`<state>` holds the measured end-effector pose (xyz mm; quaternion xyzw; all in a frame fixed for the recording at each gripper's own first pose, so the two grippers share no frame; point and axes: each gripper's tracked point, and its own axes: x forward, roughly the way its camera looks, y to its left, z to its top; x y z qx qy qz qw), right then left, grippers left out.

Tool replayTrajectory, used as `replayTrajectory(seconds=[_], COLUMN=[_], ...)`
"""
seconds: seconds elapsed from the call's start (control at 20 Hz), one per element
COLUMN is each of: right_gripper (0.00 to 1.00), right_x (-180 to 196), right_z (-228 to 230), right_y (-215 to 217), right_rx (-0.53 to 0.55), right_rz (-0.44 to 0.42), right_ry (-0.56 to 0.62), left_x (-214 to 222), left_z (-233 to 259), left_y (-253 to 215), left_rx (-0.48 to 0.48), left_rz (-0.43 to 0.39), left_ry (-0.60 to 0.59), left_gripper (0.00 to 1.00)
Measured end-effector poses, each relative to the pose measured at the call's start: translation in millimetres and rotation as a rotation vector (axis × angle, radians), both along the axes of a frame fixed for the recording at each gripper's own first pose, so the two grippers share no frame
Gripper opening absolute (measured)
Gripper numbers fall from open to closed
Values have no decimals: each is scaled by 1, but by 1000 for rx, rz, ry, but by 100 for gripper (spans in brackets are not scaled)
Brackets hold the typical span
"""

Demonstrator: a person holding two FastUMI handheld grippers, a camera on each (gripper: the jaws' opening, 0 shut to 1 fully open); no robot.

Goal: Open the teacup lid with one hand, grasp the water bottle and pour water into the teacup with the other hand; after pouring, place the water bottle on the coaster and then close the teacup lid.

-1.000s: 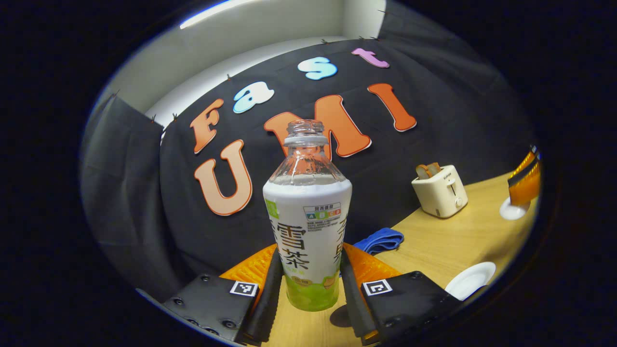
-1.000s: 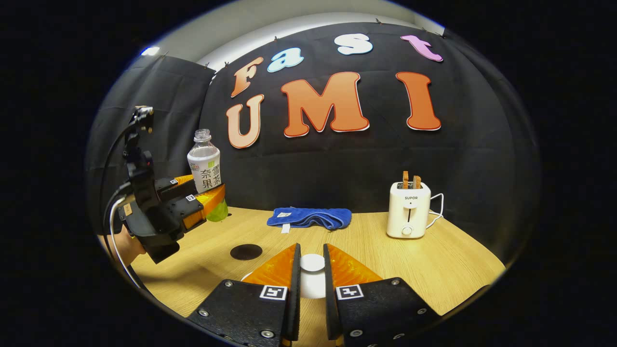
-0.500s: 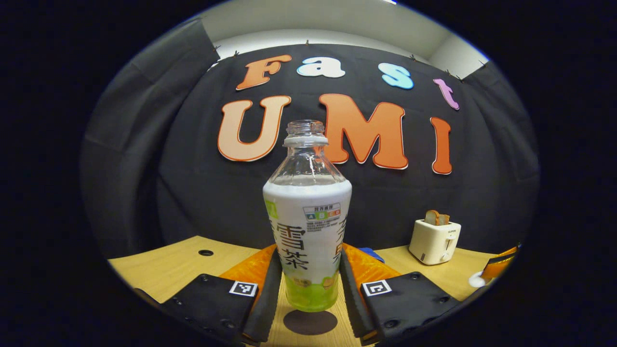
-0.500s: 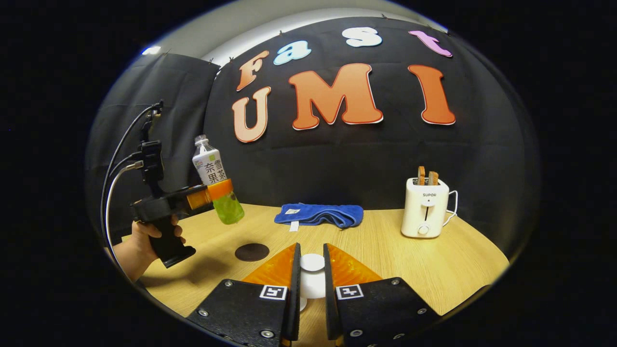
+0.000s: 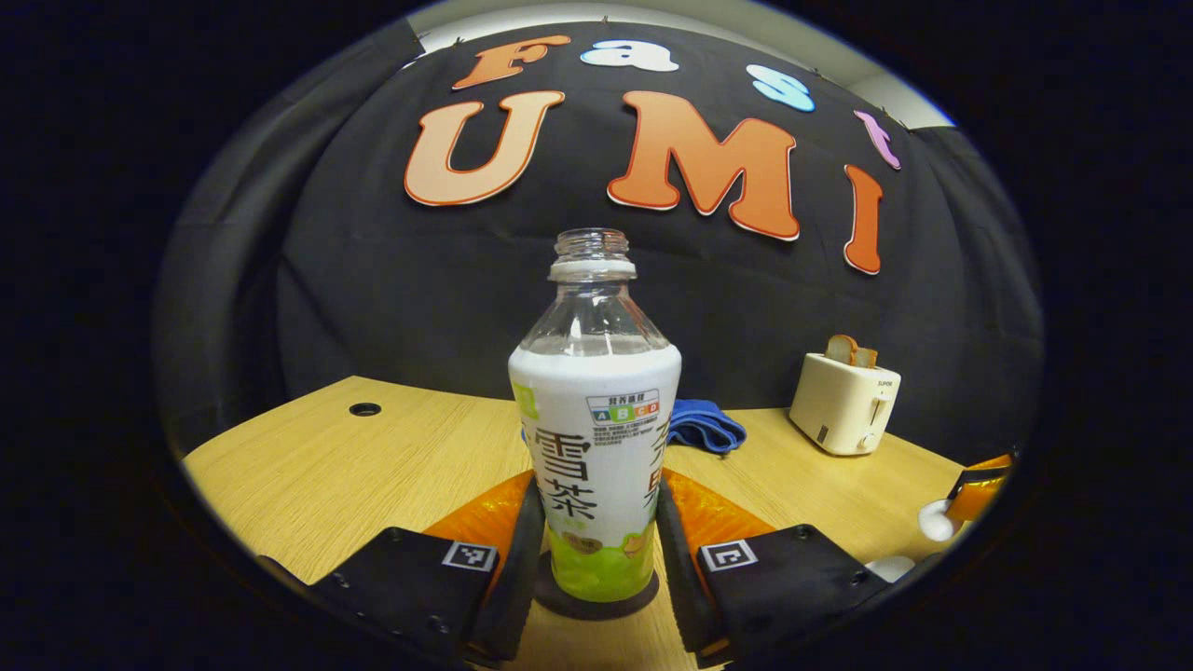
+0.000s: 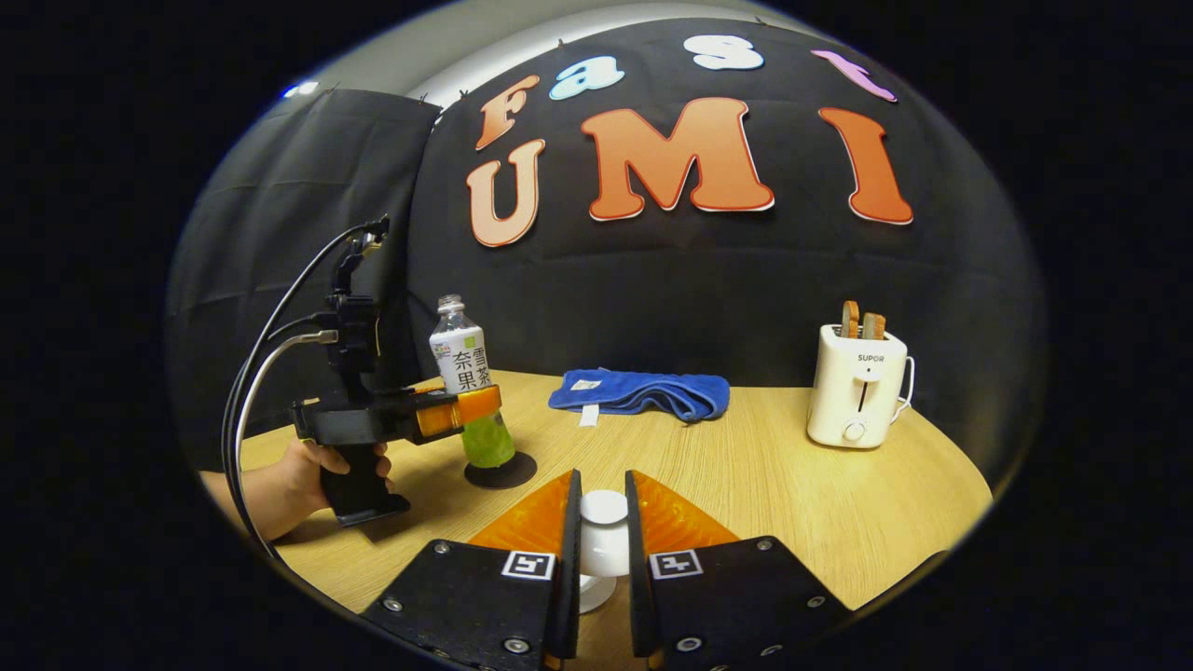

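The left gripper view looks straight at the water bottle (image 5: 595, 438), uncapped, upright with its long axis vertical and its mouth pointing up, its base resting on the dark round coaster (image 5: 596, 596) on the wooden table (image 5: 354, 466). The left gripper (image 5: 596, 545) has both fingers pressed against the bottle's lower sides, clenched on it. The right gripper view shows the same grip from the side: the left gripper (image 6: 466, 410) reaches level across the table, held from below by a hand (image 6: 312, 466) wrapped on its handle, with cables (image 6: 270, 354) arching up behind it. That view also shows the right gripper (image 6: 601, 550) with its fingers closed on the knob of the white teacup lid (image 6: 603, 536), held above the table. Behind lie a folded blue towel (image 6: 643, 391) and a white toaster (image 6: 857, 387) with bread slices in its slots.
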<state>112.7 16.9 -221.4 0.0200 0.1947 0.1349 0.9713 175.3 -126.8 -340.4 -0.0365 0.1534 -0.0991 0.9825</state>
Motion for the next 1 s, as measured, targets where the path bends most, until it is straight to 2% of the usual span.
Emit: replayTrajectory(seconds=[0.1, 0.3, 0.35, 0.4, 0.75, 0.9, 1.0], right_gripper=[22, 23, 19, 23, 23, 23, 23], right_x=[2, 1, 1, 1, 1, 1, 0], right_z=[-5, -16, -18, -19, -22, -21, -23], right_y=[3, 8, 9, 10, 12, 15, 16], right_rx=[-2, -14, -18, -19, -23, -16, -22], right_rz=[8, 22, 25, 28, 28, 28, 29], right_ry=[13, 42, 47, 52, 61, 62, 64], left_x=[1, 2, 2, 4, 0, -6, -10], left_z=[-10, -18, -18, -19, -22, -24, -22], left_y=[-2, -2, -3, -3, -9, -10, -10], left_rx=[14, 27, 26, 31, 30, 79, 106], left_rz=[-9, -16, -16, -18, -38, -49, -58], left_ry=[22, 41, 37, 39, 52, 53, 50], left_gripper=[63, 66, 67, 66, 72, 72, 75])
